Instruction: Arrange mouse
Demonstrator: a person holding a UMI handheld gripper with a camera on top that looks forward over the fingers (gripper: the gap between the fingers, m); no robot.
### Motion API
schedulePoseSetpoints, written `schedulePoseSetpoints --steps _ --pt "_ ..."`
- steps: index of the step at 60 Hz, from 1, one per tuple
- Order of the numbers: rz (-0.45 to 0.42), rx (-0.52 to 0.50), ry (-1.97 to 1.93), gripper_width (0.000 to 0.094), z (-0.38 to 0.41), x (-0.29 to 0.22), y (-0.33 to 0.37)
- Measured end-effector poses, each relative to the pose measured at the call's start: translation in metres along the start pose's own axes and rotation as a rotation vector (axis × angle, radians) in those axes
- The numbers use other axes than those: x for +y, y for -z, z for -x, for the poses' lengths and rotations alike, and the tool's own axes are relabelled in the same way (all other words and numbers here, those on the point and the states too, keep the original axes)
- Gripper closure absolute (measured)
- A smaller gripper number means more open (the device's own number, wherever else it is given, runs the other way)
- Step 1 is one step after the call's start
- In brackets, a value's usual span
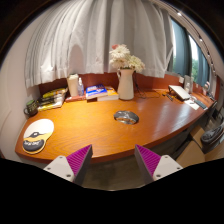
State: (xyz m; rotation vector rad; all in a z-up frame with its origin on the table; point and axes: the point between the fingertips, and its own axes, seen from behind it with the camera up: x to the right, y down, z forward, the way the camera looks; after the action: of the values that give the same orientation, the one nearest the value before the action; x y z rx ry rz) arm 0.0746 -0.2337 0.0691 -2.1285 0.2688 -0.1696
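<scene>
A white mouse (40, 127) lies at the left end of the curved wooden table (100, 125), on a dark round mouse pad with a yellow rim (35, 149). My gripper (112, 152) is open and empty. It hovers in front of the table's near edge, well to the right of the mouse and apart from it. Both magenta pads (75, 160) show, with only the table edge and the floor between them.
A small round metal dish (125, 117) sits mid-table, just beyond the fingers. A white vase with flowers (125, 80) stands behind it. Books (52, 98), a white container (74, 84) and a blue item (95, 91) line the back left. A flat white device (182, 93) lies at the right.
</scene>
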Motion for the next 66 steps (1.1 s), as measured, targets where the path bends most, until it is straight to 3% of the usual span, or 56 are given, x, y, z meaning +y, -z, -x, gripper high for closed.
schedulePoseSetpoints --steps 9,28,44,59,66 --pt "0.028 0.003 0.009 0.0087 -0.042 0.003 -0.057" --pt "0.003 -0.146 0.118 0.0082 -0.07 -0.045 -0.181" --pt "0.037 -0.256 0.114 0.0083 -0.079 -0.069 -0.247" --pt "0.038 -0.275 0.108 0.0365 -0.089 -0.089 -0.281" --pt "0.036 -0.278 0.126 0.0415 -0.09 -0.092 -0.287"
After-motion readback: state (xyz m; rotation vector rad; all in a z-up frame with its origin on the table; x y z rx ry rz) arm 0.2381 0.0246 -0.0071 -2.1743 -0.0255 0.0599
